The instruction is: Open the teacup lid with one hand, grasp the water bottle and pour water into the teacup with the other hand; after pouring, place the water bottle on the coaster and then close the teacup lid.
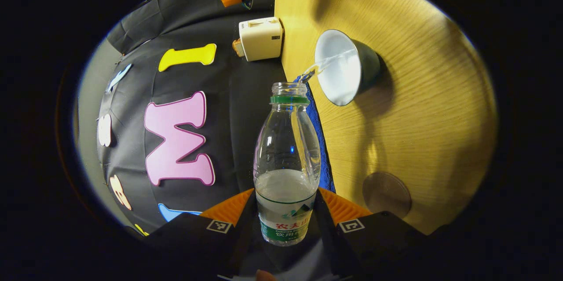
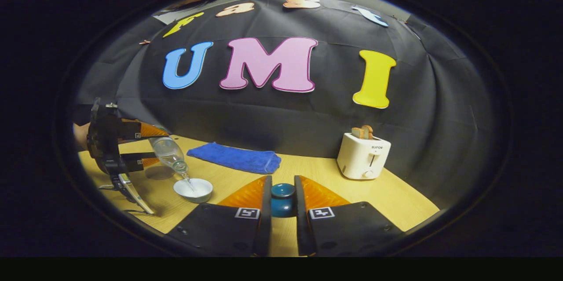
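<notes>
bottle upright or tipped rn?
Tipped: the water bottle slants mouth-down in the left gripper, a stream falling into the teacup.

White-lined teacup (image 1: 341,67), blue towel (image 2: 235,158), cream toaster (image 2: 363,155)

uncapped clear water bottle (image 1: 286,164) tilted, stream into open white-lined teacup (image 1: 341,66); round coaster (image 1: 386,194) nearby

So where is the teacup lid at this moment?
In the right gripper view, the teacup lid is held off the cup between the right gripper's jaws, above the table, with the teacup to its left and the toaster to its right.
</notes>
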Available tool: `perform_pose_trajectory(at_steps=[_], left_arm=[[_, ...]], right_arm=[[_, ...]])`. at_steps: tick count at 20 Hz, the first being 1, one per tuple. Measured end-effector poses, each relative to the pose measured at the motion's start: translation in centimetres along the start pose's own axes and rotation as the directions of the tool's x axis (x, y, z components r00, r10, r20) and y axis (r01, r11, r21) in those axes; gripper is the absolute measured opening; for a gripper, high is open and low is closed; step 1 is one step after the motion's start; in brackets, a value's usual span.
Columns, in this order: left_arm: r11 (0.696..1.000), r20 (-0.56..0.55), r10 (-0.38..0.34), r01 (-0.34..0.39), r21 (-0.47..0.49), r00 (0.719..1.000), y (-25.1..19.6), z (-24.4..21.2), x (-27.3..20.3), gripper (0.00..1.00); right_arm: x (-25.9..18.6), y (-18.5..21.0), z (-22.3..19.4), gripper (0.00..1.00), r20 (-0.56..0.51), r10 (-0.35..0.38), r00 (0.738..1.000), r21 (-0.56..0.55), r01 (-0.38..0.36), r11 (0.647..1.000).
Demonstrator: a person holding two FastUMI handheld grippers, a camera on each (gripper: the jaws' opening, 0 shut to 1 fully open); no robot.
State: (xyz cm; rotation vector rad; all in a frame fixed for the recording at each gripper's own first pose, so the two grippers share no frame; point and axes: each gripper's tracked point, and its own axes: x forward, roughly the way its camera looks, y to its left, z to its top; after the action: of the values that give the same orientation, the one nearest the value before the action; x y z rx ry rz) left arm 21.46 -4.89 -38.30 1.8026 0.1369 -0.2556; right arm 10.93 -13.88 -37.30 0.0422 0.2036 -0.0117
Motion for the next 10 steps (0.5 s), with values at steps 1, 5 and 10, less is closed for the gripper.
perform_pose_trajectory(at_steps=[1,5,10], left_arm=[[1.0,0.001,0.003,-0.003,0.007,1.0,0.01,0.0,0.12,0.73],[0.999,0.034,0.022,-0.023,0.044,0.999,-0.01,0.28,0.3,0.73],[0.992,0.066,0.042,-0.049,0.112,0.997,0.31,0.22,0.69,0.73]], right_arm=[[-0.06,-0.01,0.05,0.26,0.002,-0.001,1.0,-0.001,0.001,1.0],[-0.15,0.1,0.16,0.22,0.009,0.001,1.0,-0.017,-0.001,1.0],[-0.28,0.37,0.36,0.22,0.013,0.005,1.0,-0.038,-0.004,0.999]])
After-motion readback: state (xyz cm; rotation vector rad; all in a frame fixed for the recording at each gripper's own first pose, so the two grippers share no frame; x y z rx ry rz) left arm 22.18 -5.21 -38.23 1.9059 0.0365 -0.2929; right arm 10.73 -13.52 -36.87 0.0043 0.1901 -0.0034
